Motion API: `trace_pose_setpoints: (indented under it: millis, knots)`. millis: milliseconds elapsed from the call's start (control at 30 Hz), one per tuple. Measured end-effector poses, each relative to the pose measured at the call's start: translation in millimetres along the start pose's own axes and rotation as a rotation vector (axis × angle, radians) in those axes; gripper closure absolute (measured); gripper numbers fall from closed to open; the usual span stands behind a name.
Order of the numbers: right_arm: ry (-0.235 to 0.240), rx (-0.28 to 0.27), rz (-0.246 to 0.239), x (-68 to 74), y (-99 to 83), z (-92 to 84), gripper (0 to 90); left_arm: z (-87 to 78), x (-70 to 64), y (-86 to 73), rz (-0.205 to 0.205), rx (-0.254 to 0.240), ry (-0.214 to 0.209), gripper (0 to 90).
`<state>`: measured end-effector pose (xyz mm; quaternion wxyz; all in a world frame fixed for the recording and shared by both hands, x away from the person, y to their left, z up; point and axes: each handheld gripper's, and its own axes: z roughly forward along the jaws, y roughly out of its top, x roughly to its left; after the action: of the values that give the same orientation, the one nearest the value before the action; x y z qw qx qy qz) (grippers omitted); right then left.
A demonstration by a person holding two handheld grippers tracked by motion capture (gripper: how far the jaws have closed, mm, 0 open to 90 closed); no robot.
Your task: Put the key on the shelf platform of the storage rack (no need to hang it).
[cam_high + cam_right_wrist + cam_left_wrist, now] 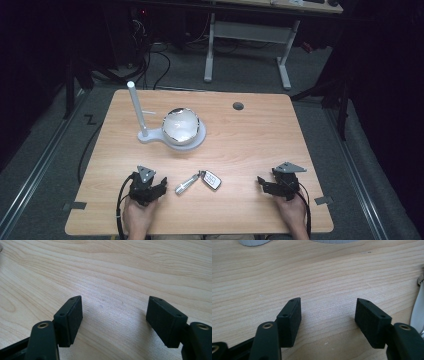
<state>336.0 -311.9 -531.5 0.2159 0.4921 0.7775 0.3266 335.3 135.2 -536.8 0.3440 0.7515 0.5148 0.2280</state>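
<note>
Car key (199,180) is lying near the table's (250,145) near edge, its long axis slanting rightward, just right of the left gripper (159,187), the nearer one; both grippers are resting wide open, empty.

On the one wooden table (250,145) there are one car key fob (211,179), one silver key (187,184) joined to it, one white stand (145,134) with a single upright post, one glossy bowl (180,125), and two hand-held grippers.
</note>
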Motion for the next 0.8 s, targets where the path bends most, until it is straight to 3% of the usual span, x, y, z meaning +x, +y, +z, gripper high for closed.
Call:
trace_pose_setpoints:
  millis: [333,600,800]
  knots:
    - [0.001,0.0,0.001,-0.2,0.0,-0.1,29.4,-0.2,-1.3,-0.2,0.0,0.002,-0.004,35.8]
    - [0.002,0.0,0.0,-0.3,0.0,-0.2,29.3,1.2,-1.1,1.0,-0.023,0.004,0.012,33.5]
    - [0.002,0.0,0.001,-0.2,0.0,-0.2,29.4,1.0,-0.7,2.0,-0.006,0.008,0.021,33.3]
